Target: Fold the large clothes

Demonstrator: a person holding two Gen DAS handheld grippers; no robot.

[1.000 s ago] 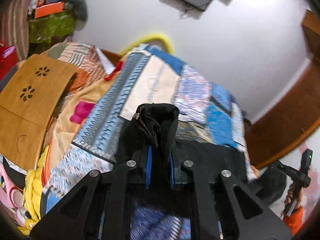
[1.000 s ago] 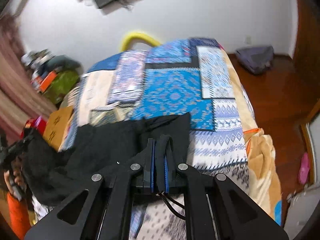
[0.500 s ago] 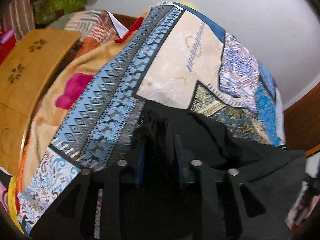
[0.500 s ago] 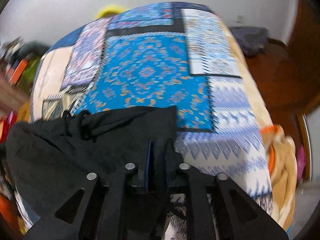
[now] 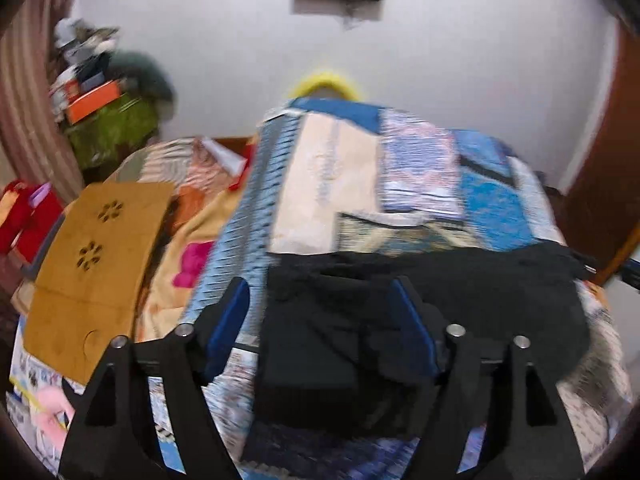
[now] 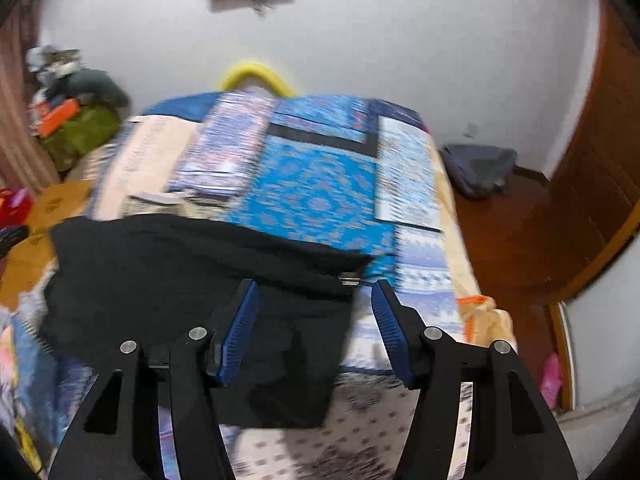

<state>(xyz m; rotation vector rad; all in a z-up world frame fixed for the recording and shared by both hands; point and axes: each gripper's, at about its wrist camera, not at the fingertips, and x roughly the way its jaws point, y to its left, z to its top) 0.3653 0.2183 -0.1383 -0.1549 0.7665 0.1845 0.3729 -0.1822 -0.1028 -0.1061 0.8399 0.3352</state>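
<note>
Left wrist view shows our left gripper (image 5: 320, 320), which pinched a corner of the black zippered garment (image 5: 400, 300) a second ago, with its jaws now opening and the cloth lying loose between the blue pads. Our right gripper (image 6: 314, 320) has done the same: its jaws are opening, and the garment's edge with the metal zipper pull (image 6: 349, 280) has dropped onto the blue patchwork bedspread (image 6: 316, 192). We judge this fold laid down across the near end of the bed, so a fresh grasp comes next.

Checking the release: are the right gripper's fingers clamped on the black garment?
No, the blue-padded fingers stand apart, opening, over the black garment.
</note>
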